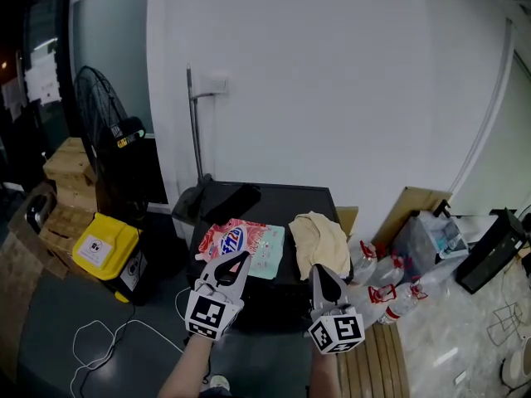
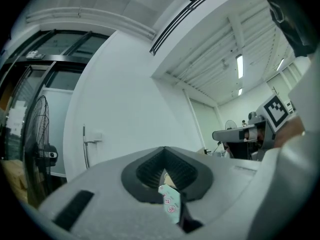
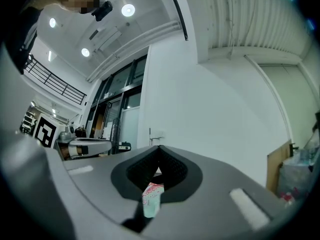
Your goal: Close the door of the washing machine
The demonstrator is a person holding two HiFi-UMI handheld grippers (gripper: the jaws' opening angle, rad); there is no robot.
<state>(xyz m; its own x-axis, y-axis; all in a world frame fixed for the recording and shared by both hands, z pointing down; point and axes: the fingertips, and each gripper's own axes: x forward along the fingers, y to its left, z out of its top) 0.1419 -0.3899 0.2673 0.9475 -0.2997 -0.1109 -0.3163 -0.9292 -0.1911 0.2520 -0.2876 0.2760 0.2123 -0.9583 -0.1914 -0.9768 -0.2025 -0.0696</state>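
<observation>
A black washing machine [image 1: 286, 199] stands against the white wall, seen from above in the head view. On its top lie a red-and-teal detergent bag [image 1: 242, 243] and a cream cloth [image 1: 319, 237]. I cannot make out its door from here. My left gripper [image 1: 236, 264] hovers over the machine's front edge, just before the bag, jaws shut with nothing in them. My right gripper [image 1: 322, 275] hangs beside it, in front of the cloth, also shut and empty. In each gripper view the jaws meet at the tip [image 2: 165, 151] [image 3: 159, 149], and the bag [image 2: 170, 203] [image 3: 151, 196] shows below them.
A black standing fan [image 1: 104, 131], stacked cardboard boxes [image 1: 70, 181] and a yellow container [image 1: 104, 247] crowd the left. A white cable [image 1: 108, 338] loops on the floor. Plastic bottles [image 1: 390, 293], bags and a wooden board [image 1: 415, 201] sit to the right of the machine.
</observation>
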